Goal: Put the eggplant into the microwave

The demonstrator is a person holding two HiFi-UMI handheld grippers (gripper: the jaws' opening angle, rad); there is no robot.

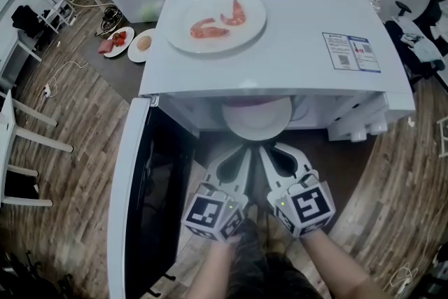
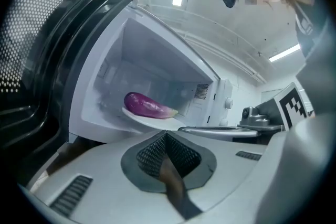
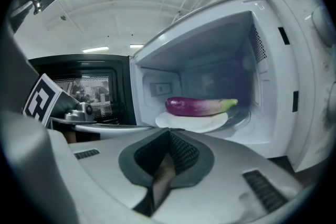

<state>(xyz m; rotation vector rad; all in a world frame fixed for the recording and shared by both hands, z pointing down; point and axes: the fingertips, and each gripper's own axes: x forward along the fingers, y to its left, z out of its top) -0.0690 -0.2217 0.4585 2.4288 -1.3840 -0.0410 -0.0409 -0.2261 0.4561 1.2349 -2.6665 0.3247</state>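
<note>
I see eggplant already on plate inside open microwave, dead ahead of both tongs, long axis crosswise, stem right. Left tongs, right tongs pressed together, empty, equally near.

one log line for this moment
eggplant: on plate inside microwave | door: open | left gripper: shut, empty, outside | right gripper: shut, empty, outside

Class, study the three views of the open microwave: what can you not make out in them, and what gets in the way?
- The eggplant: in the head view it is hidden under the top of the microwave; only the rim of its plate shows.
- The label on the microwave: head view, print too small to read.
- The food on the two small plates: head view, too small to name.
</note>
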